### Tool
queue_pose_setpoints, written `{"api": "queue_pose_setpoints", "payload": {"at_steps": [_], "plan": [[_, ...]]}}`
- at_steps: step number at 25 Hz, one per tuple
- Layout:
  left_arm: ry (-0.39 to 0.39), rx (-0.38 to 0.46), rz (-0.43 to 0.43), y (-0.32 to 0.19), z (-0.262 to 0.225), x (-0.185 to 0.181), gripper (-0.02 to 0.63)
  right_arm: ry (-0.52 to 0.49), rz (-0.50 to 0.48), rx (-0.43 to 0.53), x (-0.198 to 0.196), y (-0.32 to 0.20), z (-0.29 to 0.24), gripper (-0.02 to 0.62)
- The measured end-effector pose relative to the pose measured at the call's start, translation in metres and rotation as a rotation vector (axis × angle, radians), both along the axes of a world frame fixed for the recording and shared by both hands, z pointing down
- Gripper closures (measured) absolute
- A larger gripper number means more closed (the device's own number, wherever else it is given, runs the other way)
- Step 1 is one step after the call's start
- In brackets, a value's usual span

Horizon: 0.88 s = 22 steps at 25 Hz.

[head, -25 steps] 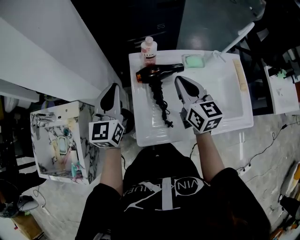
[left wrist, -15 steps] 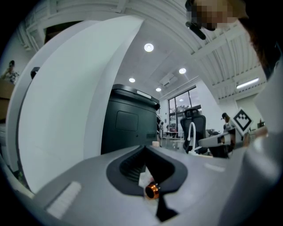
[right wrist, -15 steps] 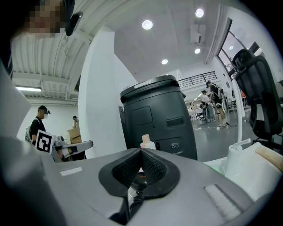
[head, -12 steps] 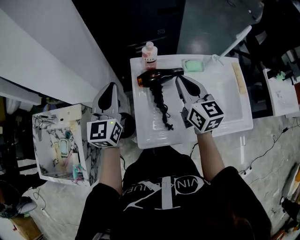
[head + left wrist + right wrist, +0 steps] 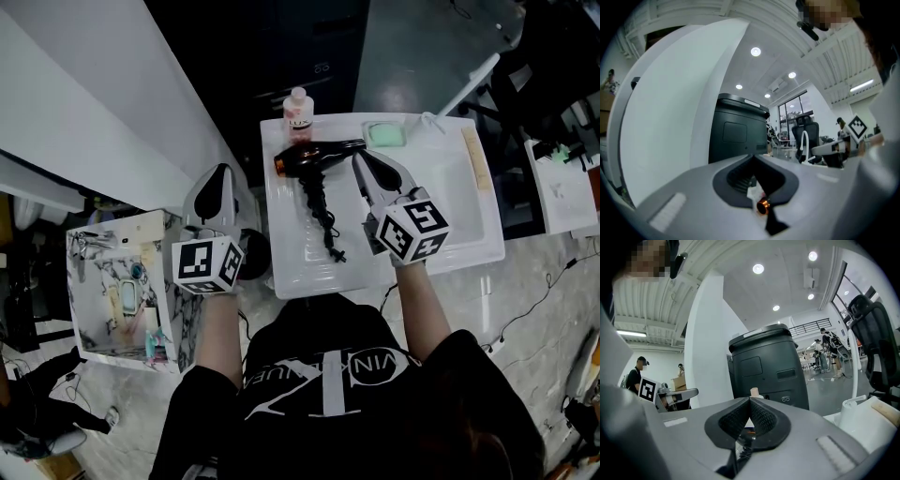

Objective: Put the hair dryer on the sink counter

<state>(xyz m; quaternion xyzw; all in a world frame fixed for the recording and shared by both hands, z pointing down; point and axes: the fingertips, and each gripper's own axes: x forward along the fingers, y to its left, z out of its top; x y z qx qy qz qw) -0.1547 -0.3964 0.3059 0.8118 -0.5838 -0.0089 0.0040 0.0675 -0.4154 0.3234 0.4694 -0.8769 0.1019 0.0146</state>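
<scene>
The hair dryer (image 5: 314, 153) lies on the white surface (image 5: 441, 206) of the sink unit, in its back left part. Its barrel runs across, with the orange-ringed end close to the left edge. Its handle points toward the person, and the curled cord (image 5: 322, 214) trails down the middle to a plug near the front.

The right gripper (image 5: 360, 158) hangs over the surface with its tip just beside the barrel's right end; whether it touches cannot be told. Its fingers are pressed together with nothing between them. The left gripper (image 5: 221, 172) is off the surface, just outside the left edge, and its fingers also meet at the tip, empty.

Along the back edge stand a small pink-capped bottle (image 5: 298, 106) behind the dryer and a green dish (image 5: 385, 132) to the right of it. A white faucet (image 5: 466, 86) rises at the back right corner, and a tan strip (image 5: 477, 159) lies along the right edge. The right half and the front of the surface are bare, leaving open room there.

Down to the left, well apart from the surface, sits a marble-patterned unit (image 5: 122, 300).

Counted: one hair dryer, one cord, one bottle, one green dish, one faucet, one tan strip, two grippers.
</scene>
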Motion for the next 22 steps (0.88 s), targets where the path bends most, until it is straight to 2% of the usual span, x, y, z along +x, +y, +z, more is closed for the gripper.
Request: {"api": "queue_pose_setpoints", "payload": {"at_steps": [22], "plan": [[-0.002, 0.003, -0.029, 0.0062, -0.002, 0.0, 0.606, -0.021, -0.014, 0.036, 0.0039, 0.0046, -0.0069, 0.592]]}}
